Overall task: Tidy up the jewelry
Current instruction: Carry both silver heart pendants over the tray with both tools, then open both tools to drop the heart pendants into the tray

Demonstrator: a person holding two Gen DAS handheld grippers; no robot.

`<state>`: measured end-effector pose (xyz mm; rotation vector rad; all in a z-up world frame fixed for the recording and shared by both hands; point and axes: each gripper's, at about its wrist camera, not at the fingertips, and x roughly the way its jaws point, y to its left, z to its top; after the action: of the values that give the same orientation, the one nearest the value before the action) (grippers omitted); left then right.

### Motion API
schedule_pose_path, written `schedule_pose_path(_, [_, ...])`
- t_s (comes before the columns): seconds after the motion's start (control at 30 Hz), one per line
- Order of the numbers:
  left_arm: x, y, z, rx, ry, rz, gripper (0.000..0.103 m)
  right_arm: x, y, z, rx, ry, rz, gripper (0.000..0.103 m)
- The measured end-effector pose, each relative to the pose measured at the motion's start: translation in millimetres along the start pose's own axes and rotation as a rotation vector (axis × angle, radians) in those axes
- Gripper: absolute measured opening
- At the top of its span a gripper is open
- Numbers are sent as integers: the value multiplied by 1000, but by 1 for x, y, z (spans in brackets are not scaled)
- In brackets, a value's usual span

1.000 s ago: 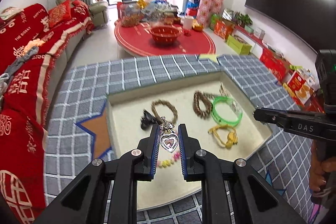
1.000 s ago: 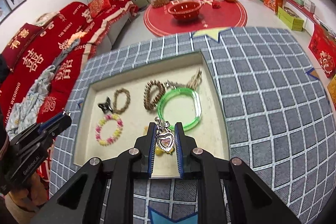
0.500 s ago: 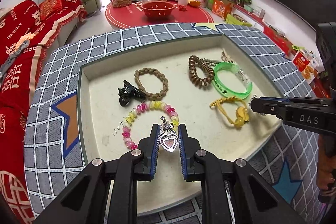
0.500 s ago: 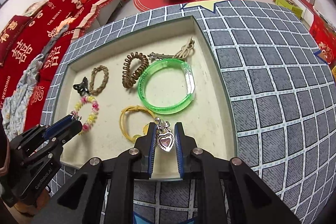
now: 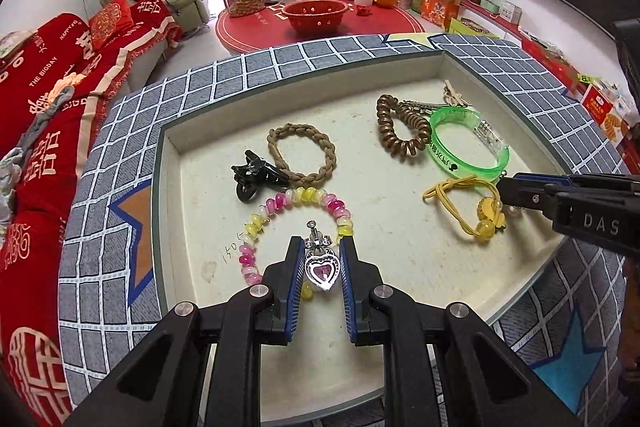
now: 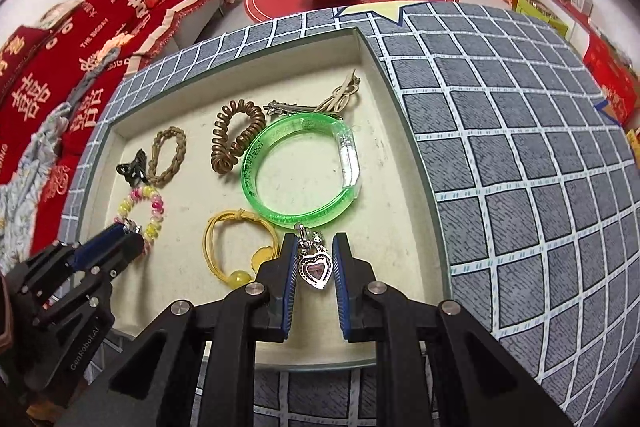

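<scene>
Hanging point-down between the blue pads, a heart pendant (image 5: 319, 271) is clamped in the left gripper (image 5: 319, 277) over the tray's (image 5: 168, 211) near edge; another heart pendant (image 6: 316, 270) is pinched likewise in the right gripper (image 6: 315, 275), marked "DAS"; "1505" is pencilled beside the bead bracelet (image 5: 280, 203).

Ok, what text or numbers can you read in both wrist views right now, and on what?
"DAS" – on the right gripper body, left wrist view.
"GenRobot.AI" – on the left gripper body, right wrist view.
"1505" – handwritten on the tray floor.
"THE BIODAY" – on the red sofa cover.
Print on the green bangle: too blurred to read.
</scene>
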<state>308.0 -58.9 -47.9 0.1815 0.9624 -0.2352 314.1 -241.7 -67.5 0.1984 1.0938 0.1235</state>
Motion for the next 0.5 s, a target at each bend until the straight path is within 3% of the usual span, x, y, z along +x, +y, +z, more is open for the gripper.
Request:
schedule_pose_path(0.3, [3, 1, -2, -17, 9, 3, 31, -2, 4, -3, -12, -9, -17, 20])
schedule_pose_path(0.5, [2, 2, -3, -26, 12, 15, 31, -3, 7, -3, -12, -8, 4, 44])
